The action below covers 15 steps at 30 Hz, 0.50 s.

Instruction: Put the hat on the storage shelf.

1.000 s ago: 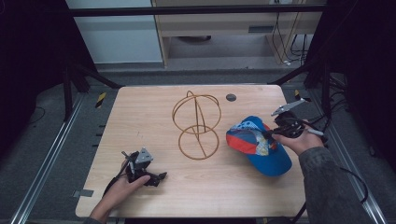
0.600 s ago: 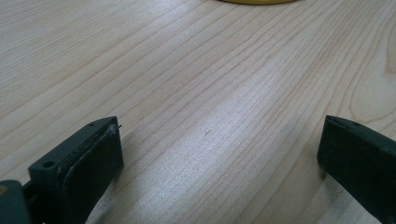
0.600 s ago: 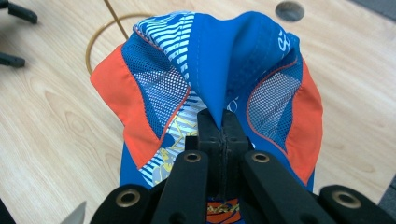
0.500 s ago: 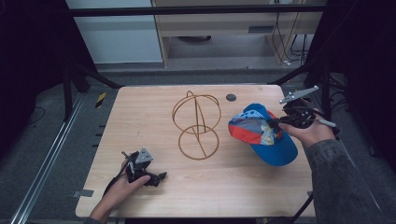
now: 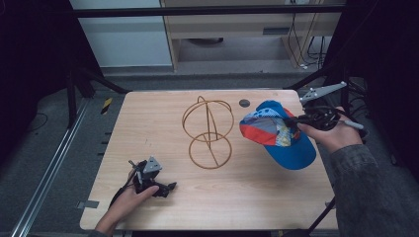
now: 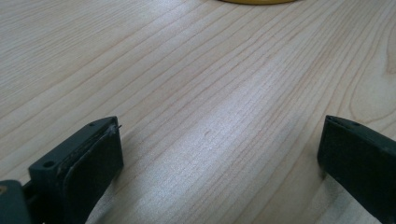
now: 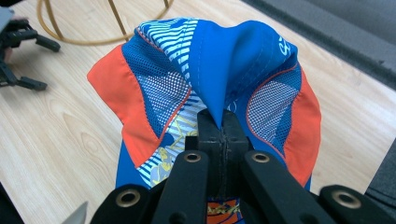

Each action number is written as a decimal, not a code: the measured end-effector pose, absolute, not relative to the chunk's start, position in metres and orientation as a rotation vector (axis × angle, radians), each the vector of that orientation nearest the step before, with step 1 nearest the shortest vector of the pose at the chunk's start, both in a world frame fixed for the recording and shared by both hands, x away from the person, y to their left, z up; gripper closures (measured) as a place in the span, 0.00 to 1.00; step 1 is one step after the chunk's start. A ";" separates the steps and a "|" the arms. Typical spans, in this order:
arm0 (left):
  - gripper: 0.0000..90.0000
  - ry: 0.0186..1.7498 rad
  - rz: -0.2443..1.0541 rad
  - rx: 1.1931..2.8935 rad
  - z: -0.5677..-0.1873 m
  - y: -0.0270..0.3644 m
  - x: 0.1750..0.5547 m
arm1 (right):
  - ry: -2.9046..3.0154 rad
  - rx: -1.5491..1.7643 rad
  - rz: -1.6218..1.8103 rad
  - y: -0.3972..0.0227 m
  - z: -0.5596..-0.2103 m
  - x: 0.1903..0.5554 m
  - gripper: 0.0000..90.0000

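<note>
Blue cap (image 5: 278,133) hangs pinched in the right tool (image 5: 292,119), lifted just right of the wire stand (image 5: 208,132); the left tool (image 5: 170,186), jaws apart, rests on the bench (image 5: 148,123) farther from the stand.

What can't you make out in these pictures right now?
- Cap: the printed design is too small in the high view and covered by the right gripper in its own view.
- Wire stand: the left gripper view's top edge cuts it to a sliver.
- Dark disc: too small to identify.
</note>
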<state>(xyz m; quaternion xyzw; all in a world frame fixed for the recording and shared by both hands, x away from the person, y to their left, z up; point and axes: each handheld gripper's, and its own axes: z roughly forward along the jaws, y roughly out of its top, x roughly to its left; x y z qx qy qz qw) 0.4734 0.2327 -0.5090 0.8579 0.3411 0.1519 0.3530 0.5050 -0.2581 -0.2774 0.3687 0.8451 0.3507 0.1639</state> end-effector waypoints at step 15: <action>0.00 0.883 0.393 2.219 -0.509 0.233 0.473 | 2.338 0.975 1.117 -0.243 -0.236 0.493 1.00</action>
